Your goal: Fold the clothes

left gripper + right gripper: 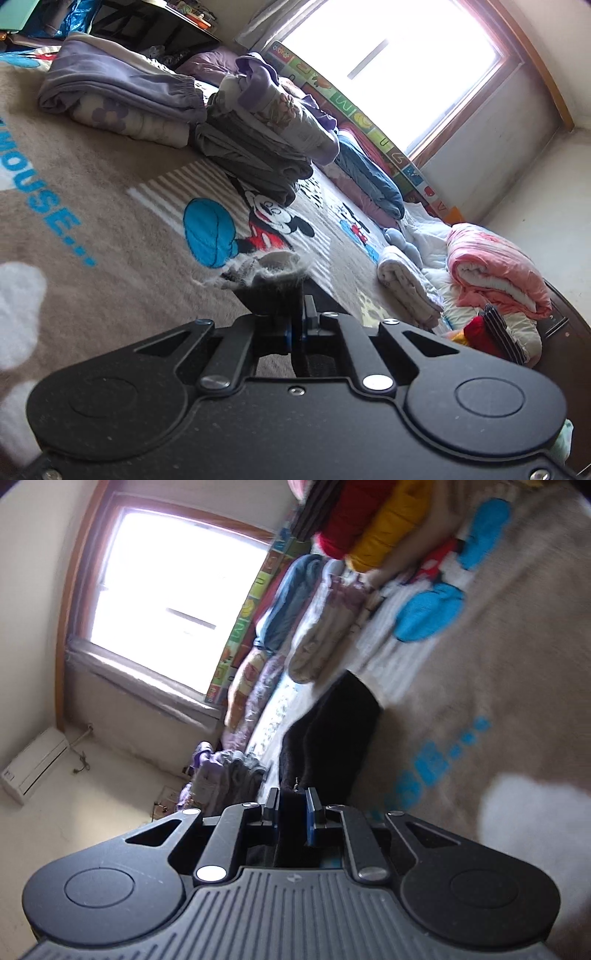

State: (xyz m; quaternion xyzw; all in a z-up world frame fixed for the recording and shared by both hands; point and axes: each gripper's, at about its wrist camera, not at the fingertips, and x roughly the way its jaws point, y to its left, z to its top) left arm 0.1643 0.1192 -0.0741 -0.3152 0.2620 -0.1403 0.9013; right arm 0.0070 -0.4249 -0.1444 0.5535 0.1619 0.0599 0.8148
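Observation:
My left gripper (295,314) is shut on a dark fuzzy garment (273,284) with a grey fleecy lining, held just above the brown Mickey Mouse blanket (110,206). My right gripper (293,805) is shut on a black garment (328,738) that hangs forward from its jaws over the same blanket (498,664). I cannot tell whether both grippers hold the same garment. The right wrist view is blurred.
Folded piles of purple and grey clothes (258,122) and a lilac folded blanket (118,96) lie ahead of the left gripper. A pink quilt (495,269) and a beige folded cloth (406,284) sit to the right. Red and yellow clothes (369,520) lie far ahead. A bright window (388,66) fills the wall.

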